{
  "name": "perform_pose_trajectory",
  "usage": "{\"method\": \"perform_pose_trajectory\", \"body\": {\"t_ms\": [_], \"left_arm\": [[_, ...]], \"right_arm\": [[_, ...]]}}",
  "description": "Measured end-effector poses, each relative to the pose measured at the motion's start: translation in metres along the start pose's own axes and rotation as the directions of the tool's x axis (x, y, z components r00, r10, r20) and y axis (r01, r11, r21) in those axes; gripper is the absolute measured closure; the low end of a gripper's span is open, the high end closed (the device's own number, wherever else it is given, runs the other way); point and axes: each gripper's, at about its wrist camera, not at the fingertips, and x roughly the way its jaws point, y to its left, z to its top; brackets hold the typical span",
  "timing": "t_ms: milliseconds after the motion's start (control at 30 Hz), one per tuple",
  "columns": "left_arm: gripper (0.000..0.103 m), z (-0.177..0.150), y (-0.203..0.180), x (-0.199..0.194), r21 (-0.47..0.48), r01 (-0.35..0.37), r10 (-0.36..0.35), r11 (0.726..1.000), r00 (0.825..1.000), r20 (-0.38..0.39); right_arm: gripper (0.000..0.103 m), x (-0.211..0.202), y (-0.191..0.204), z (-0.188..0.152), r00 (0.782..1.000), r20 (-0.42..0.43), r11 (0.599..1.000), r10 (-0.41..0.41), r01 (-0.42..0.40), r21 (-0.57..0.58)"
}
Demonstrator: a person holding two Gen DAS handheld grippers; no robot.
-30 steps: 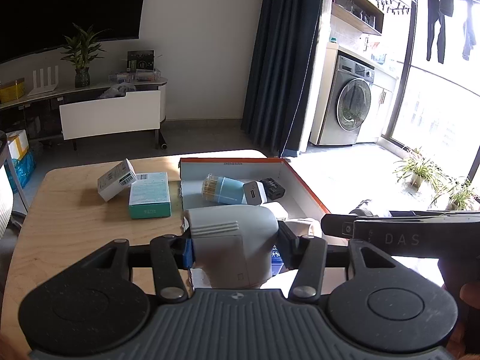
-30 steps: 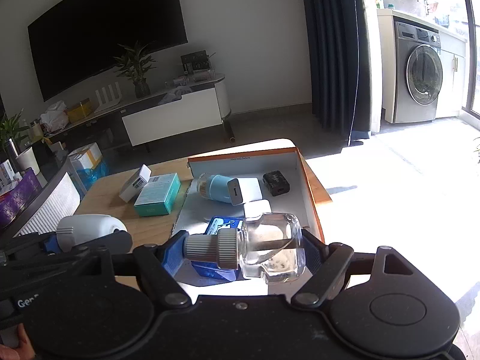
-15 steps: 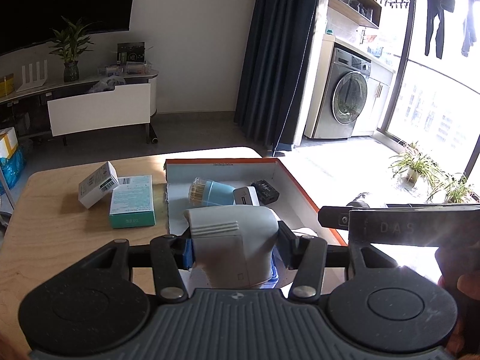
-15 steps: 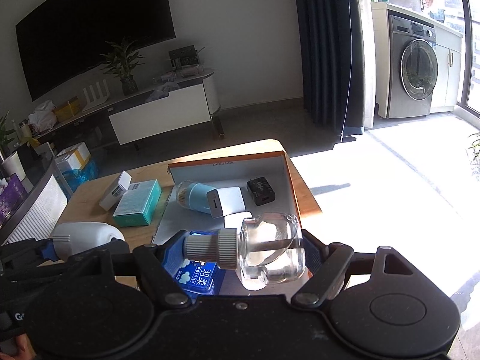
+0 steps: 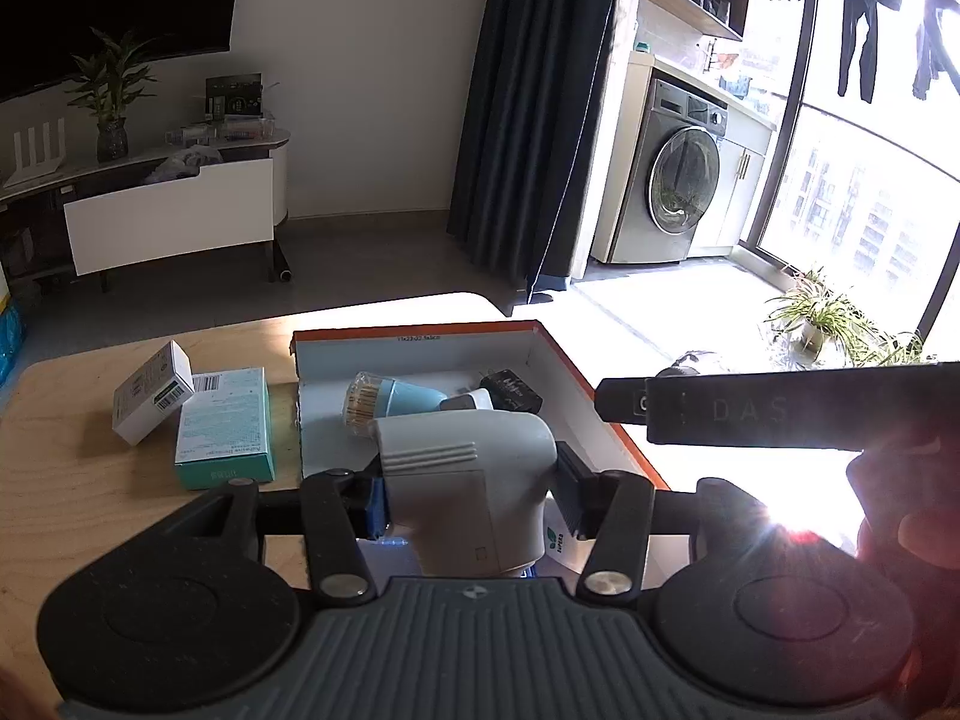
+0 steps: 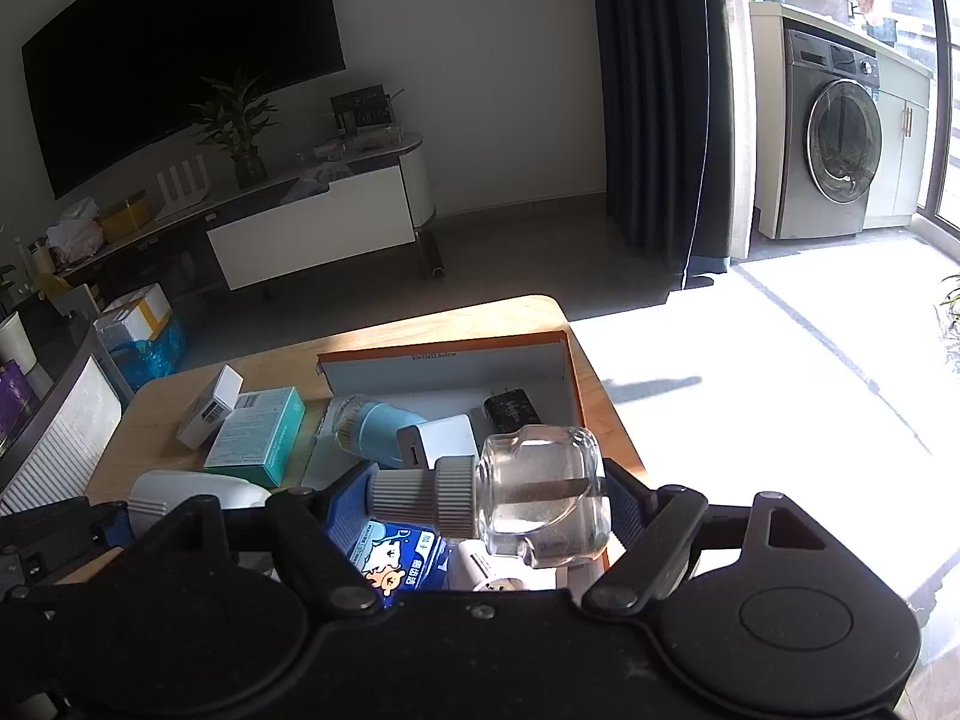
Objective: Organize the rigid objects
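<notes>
Both loads hang above the orange-rimmed white cardboard box point(image 5: 576, 372). The left claw point(image 5: 468, 495) clamps a white plastic device point(image 5: 474, 480); the right claw point(image 6: 486, 510) grips a clear glass bottle point(image 6: 540, 492). Next, I judge: lower and release.

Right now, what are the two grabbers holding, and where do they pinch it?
The left gripper pinches a white plastic device across its sides. The right gripper pinches a clear glass bottle end to end, cap and base.
</notes>
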Motion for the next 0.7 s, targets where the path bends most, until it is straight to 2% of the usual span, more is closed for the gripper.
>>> {"method": "perform_pose_trajectory", "body": {"t_ms": [700], "left_arm": [[0.051, 0.018, -0.005, 0.035, 0.002, 0.019, -0.019, 1.0, 0.999, -0.031]], "right_arm": [[0.01, 0.042, -0.005, 0.036, 0.999, -0.023, 1.0, 0.03, -0.03, -0.001]]}}
